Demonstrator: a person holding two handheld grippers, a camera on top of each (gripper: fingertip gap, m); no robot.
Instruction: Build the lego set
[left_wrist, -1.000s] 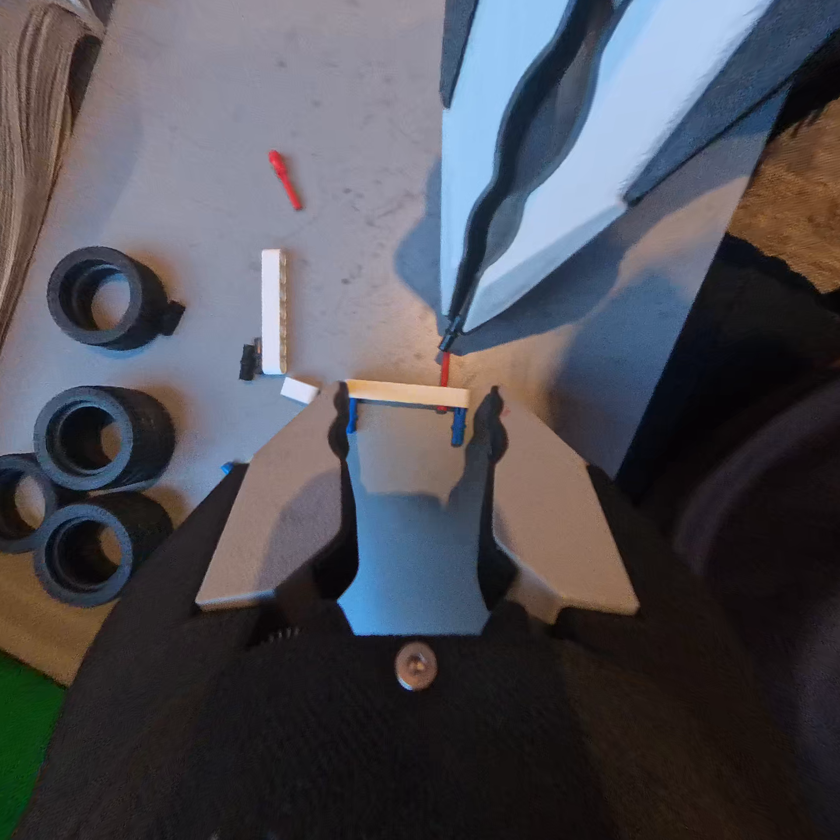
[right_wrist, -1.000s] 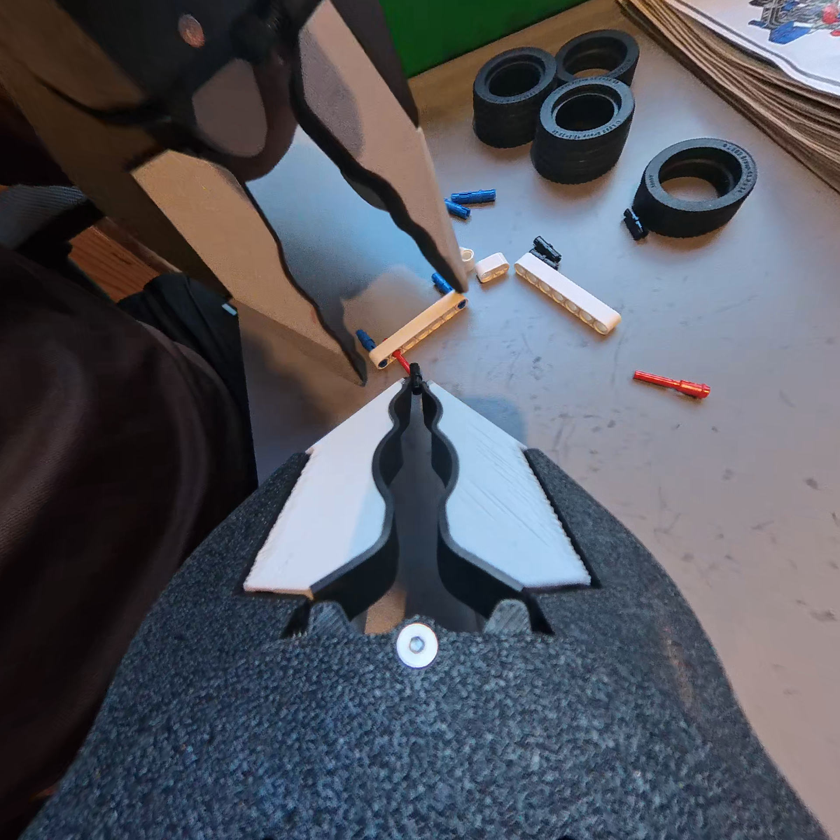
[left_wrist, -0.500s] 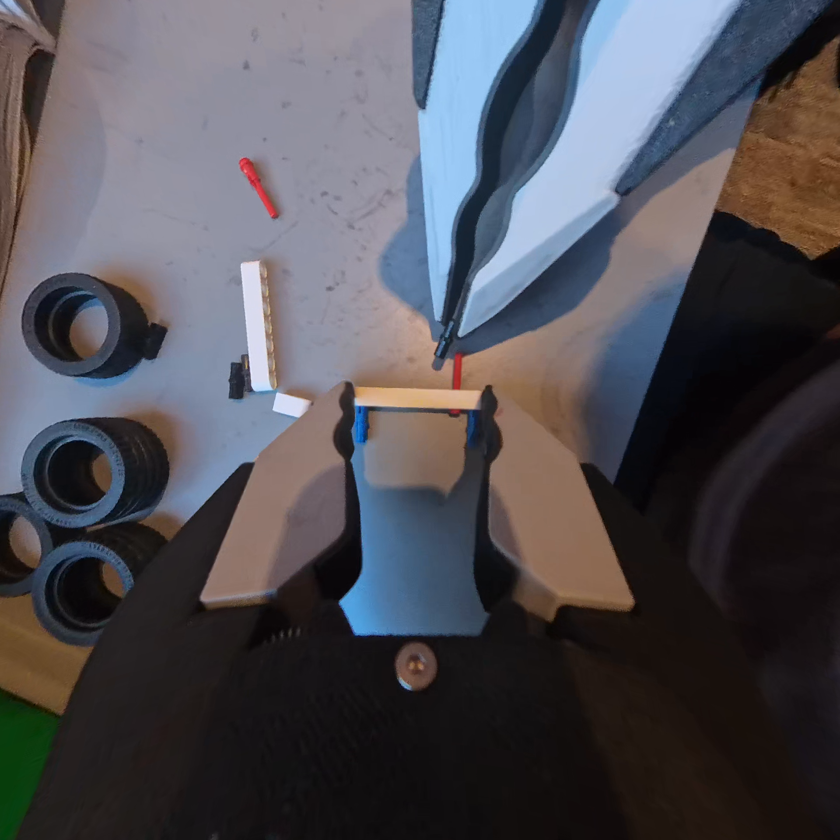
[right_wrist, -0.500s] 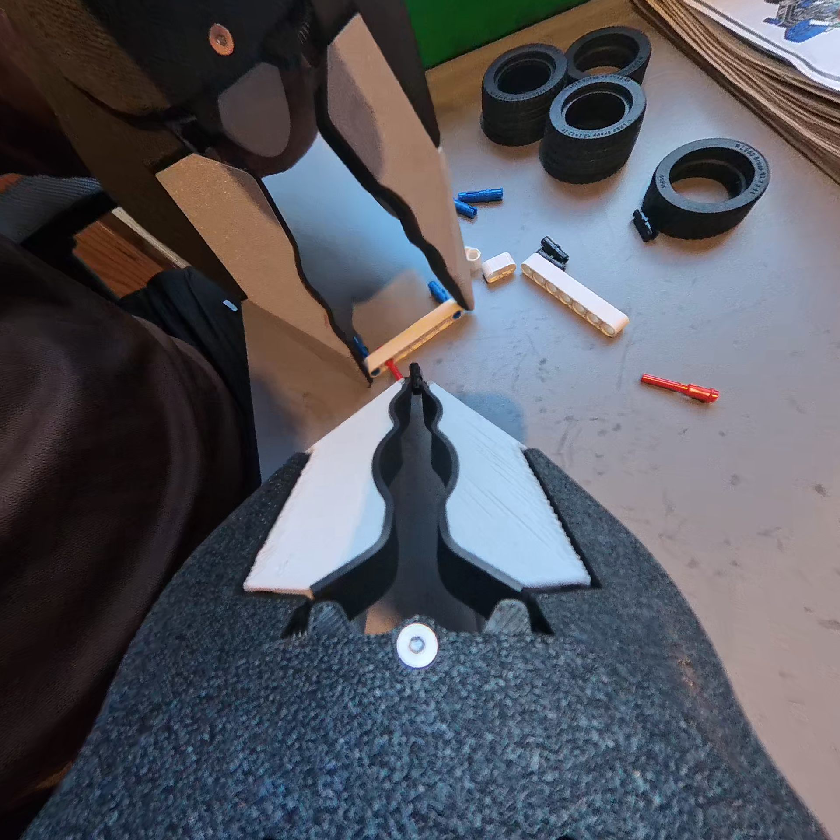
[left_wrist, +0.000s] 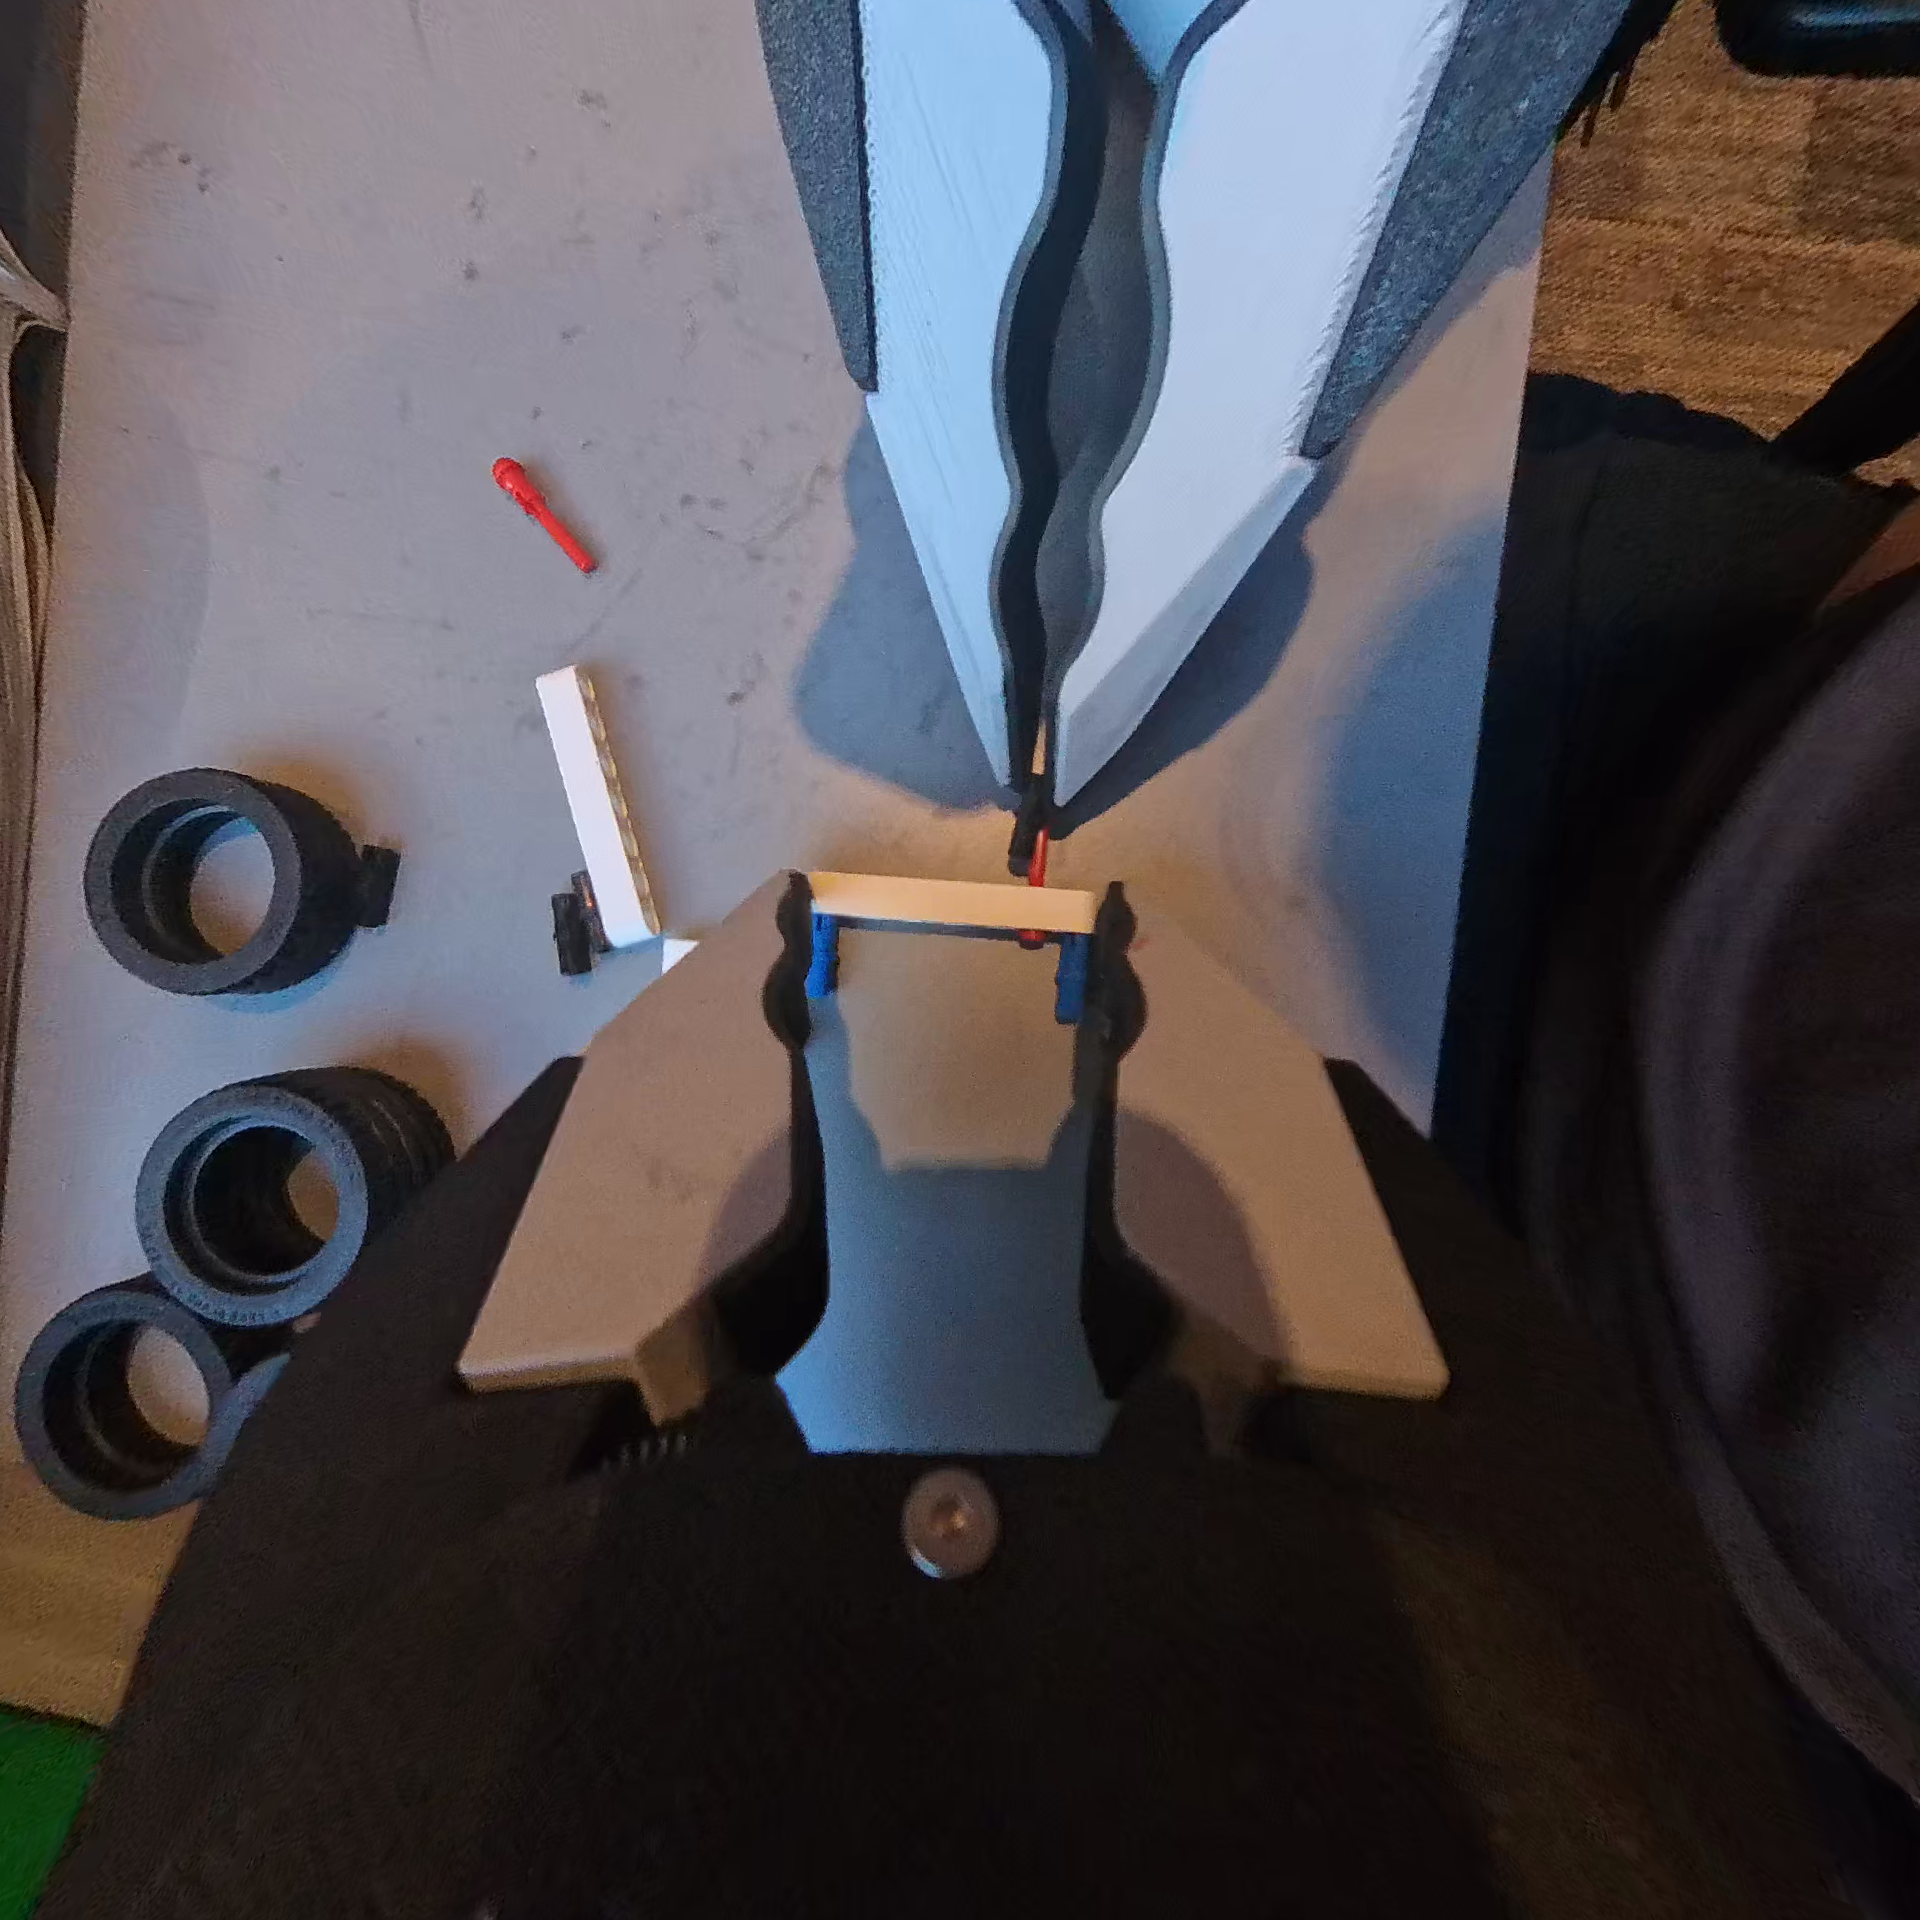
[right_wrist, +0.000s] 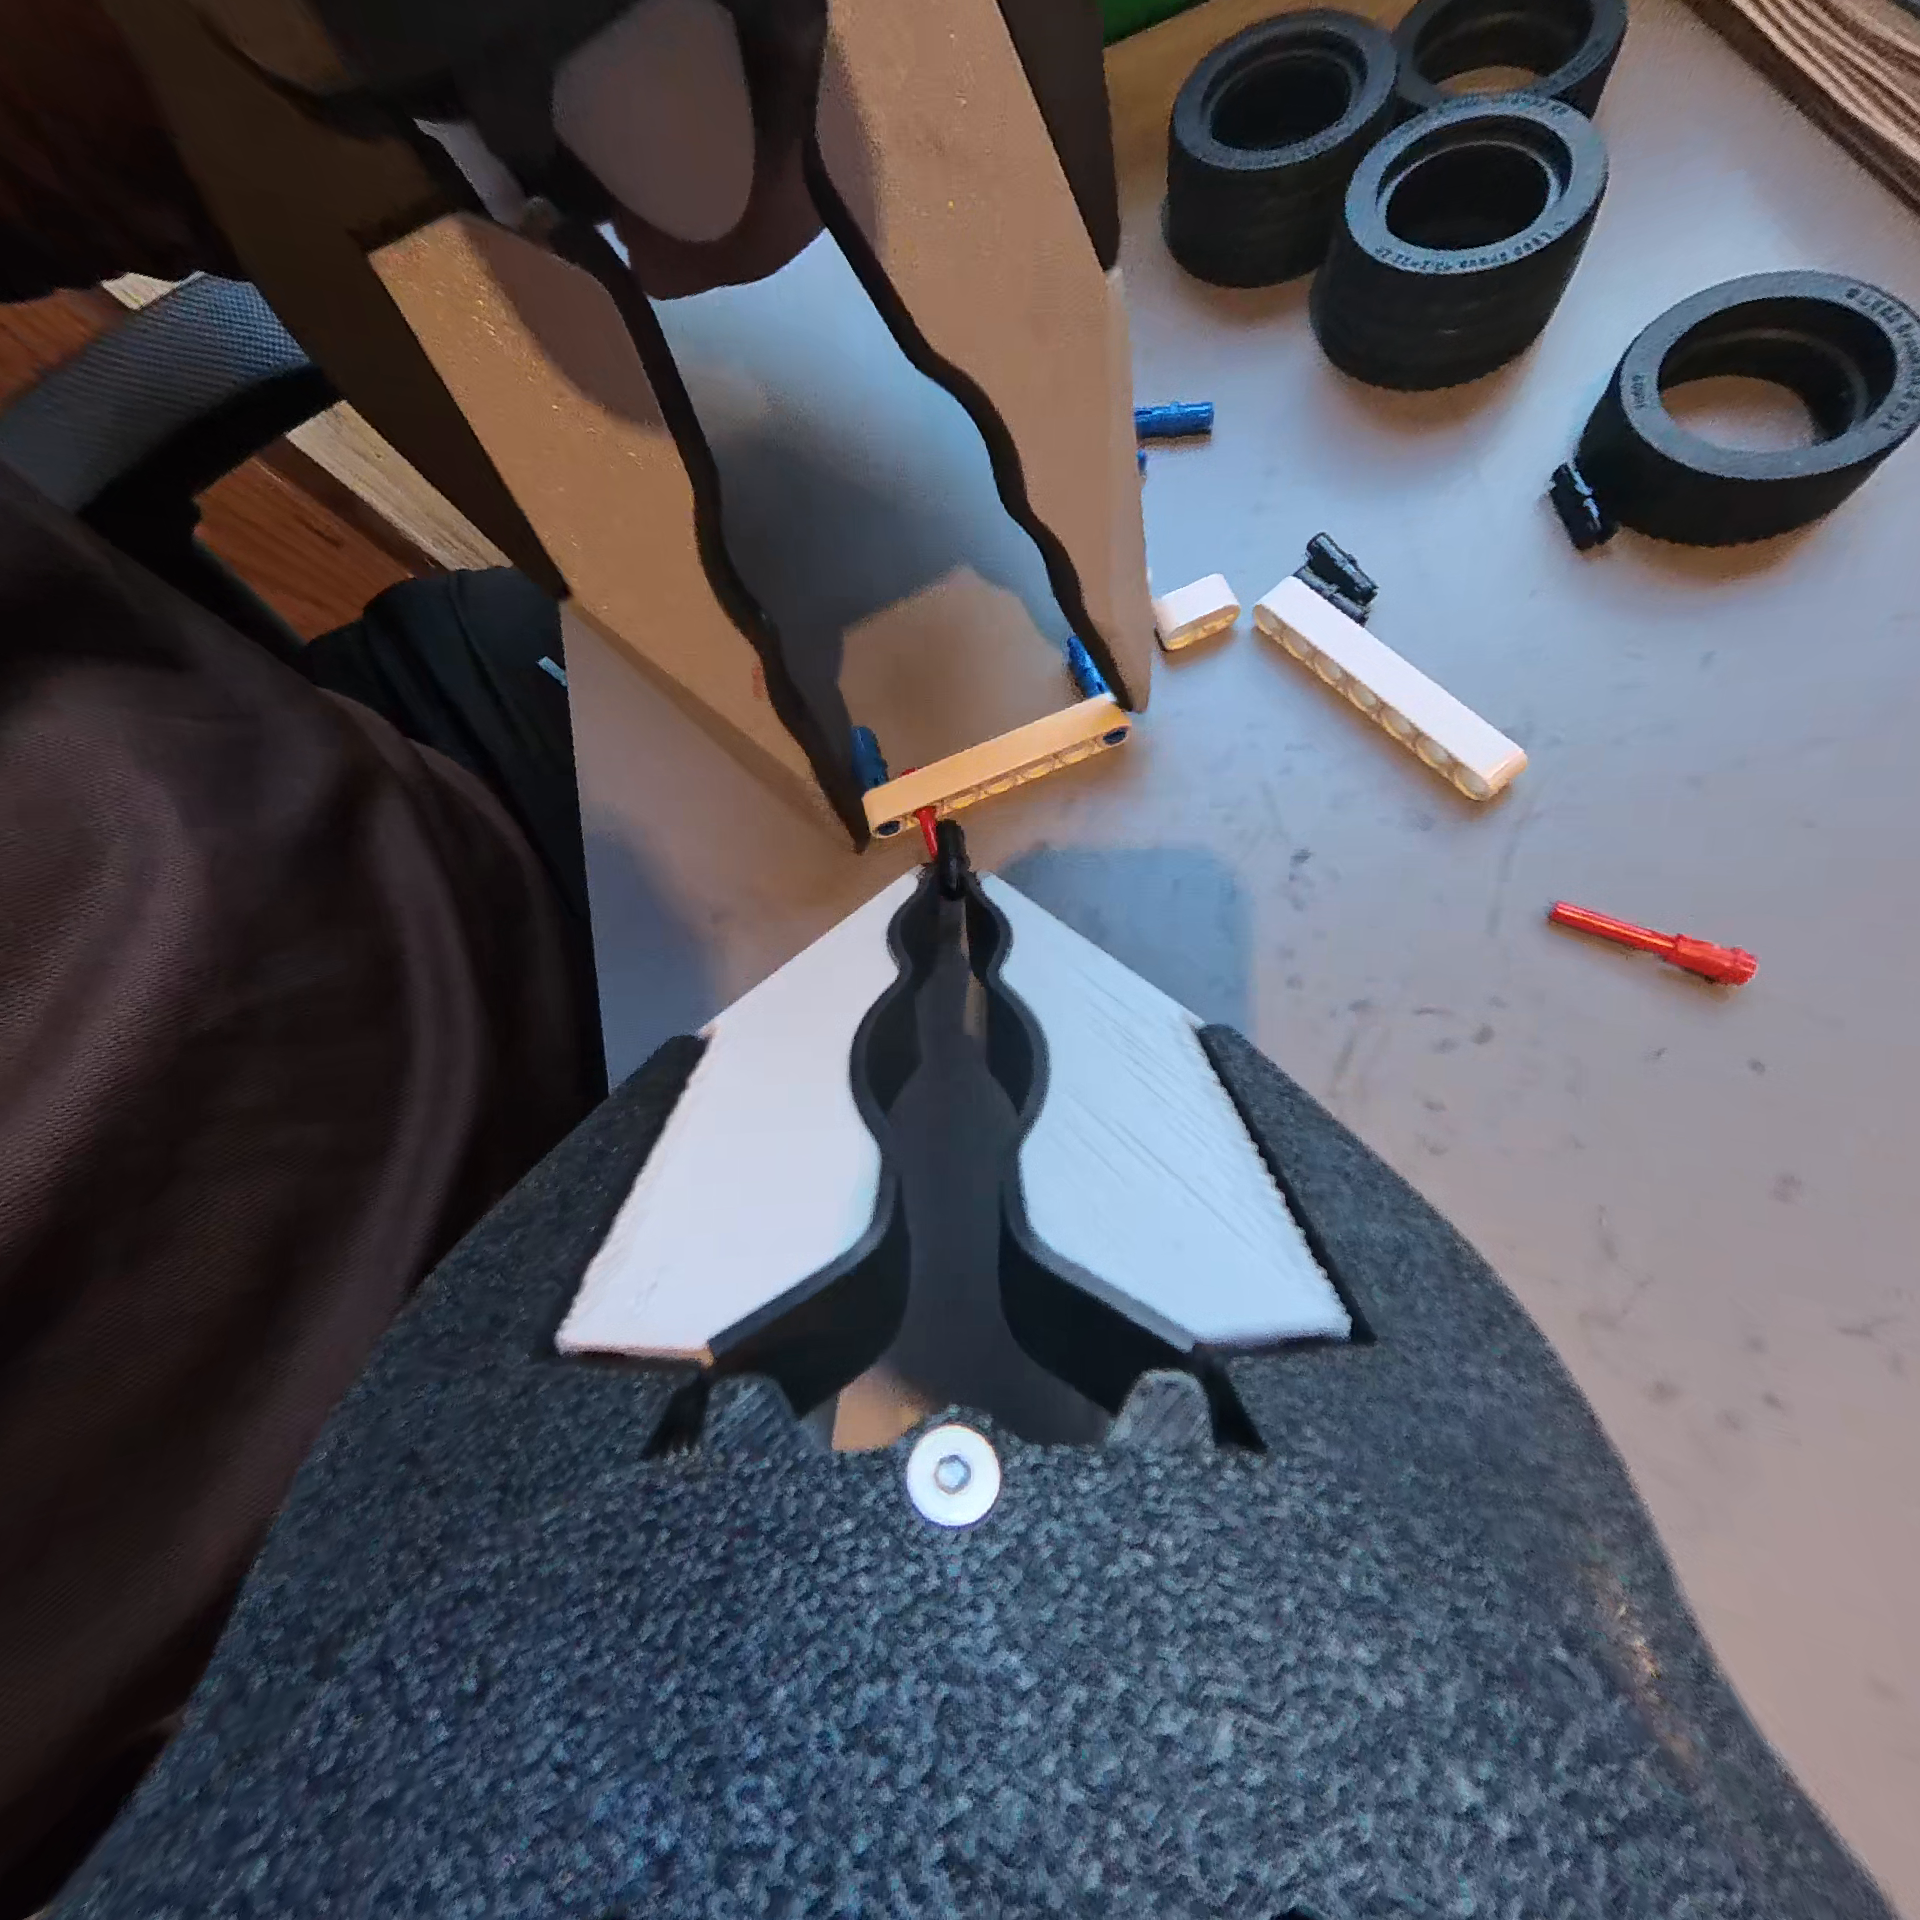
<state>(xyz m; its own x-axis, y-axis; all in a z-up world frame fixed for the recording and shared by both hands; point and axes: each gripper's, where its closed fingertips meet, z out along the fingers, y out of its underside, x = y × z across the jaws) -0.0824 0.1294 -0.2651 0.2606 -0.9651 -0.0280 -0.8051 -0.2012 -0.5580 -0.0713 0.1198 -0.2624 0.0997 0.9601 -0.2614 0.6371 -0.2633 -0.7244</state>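
The short white beam (left_wrist: 951, 900) is clamped end to end between the left gripper (left_wrist: 954, 909) fingers, its long axis running crosswise to them, just above the grey bench (right_wrist: 1558, 1195) near its edge. Two blue pins (left_wrist: 823, 961) sit in its end holes, pointing back toward the left wrist camera. A red axle (right_wrist: 925, 821) passes through a hole next to one end; its outer tip meets a small black connector (right_wrist: 950, 847), which the right gripper (right_wrist: 948, 883) fingers, closed together, pinch at their very tips, pointing at the beam's long face.

Out on the bench lie one longer white beam (right_wrist: 1387, 686) with a black pin piece (right_wrist: 1340, 577) at its far end, one short white link (right_wrist: 1197, 611) just beside it, one loose red axle with a stop end (right_wrist: 1652, 943), and loose blue pins (right_wrist: 1172, 419) (one clear, a second mostly hidden behind the left finger). Four black tyres (right_wrist: 1460, 244) are visible: three bunched together, and one apart (right_wrist: 1756, 405) with a small black connector (right_wrist: 1574, 506) touching it. The tyres carry raised sidewall lettering, too small to make out. A stack of paper (right_wrist: 1829, 62) lies at the far corner.
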